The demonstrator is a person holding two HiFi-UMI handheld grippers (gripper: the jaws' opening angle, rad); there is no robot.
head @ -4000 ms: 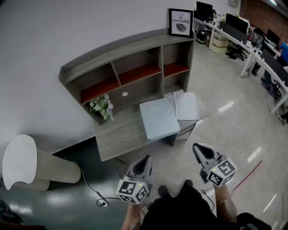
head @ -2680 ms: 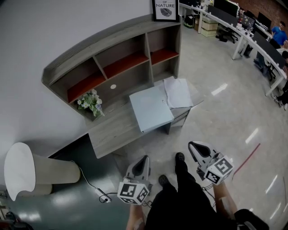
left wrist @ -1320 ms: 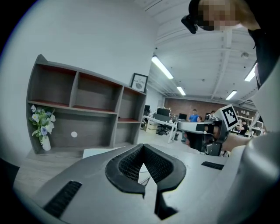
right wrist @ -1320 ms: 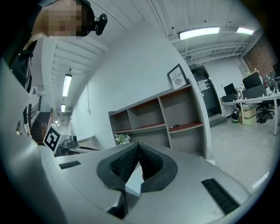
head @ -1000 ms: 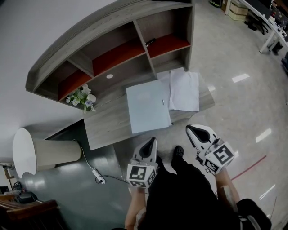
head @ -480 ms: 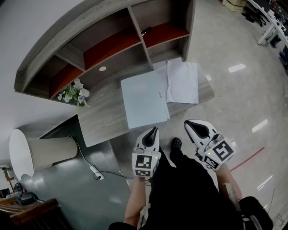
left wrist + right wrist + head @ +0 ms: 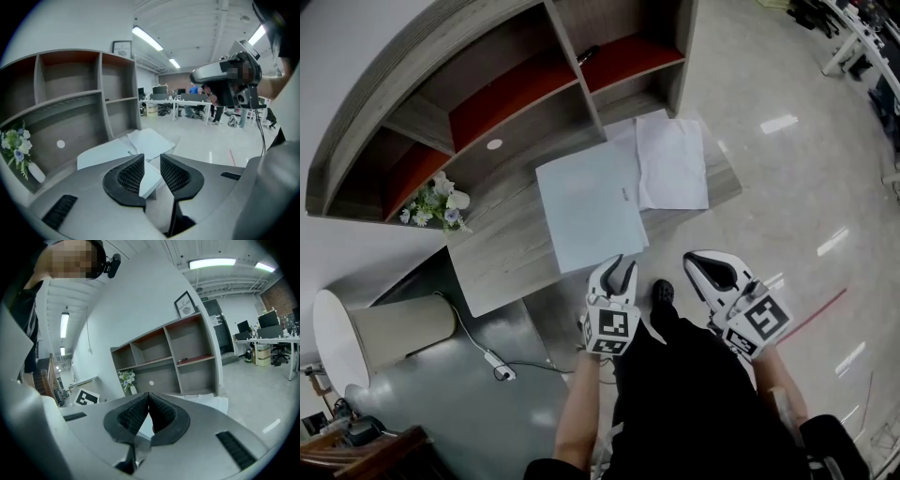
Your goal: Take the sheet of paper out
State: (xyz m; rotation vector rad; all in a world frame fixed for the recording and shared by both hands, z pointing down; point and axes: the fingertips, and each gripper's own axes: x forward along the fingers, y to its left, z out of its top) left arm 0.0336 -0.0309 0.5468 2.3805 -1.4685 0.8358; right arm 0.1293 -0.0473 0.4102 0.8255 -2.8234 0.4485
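On the grey wood-grain desk (image 7: 502,253) lies a smooth pale-blue folder (image 7: 586,211); at its 3 o'clock a white paper sheet (image 7: 672,164), one edge hidden beneath it. Jaws of the left gripper (image 7: 617,270) are opening, empty; the right gripper (image 7: 705,267) is closed, empty.

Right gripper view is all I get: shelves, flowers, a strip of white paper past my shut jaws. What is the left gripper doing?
Observer: The left gripper is at the desk's near edge. Its jaws are opening, and the near edge of a pale blue folder shows in the gap, unpinched.
Operator: Where is the paper relative to that folder?
Observer: The paper lies flat on the desk, against the folder's right edge. I cannot tell which overlaps the other.
Operator: And is my gripper over the desk?
Observer: No. The right gripper is off the desk's near edge, above the floor, to the right of the left one.
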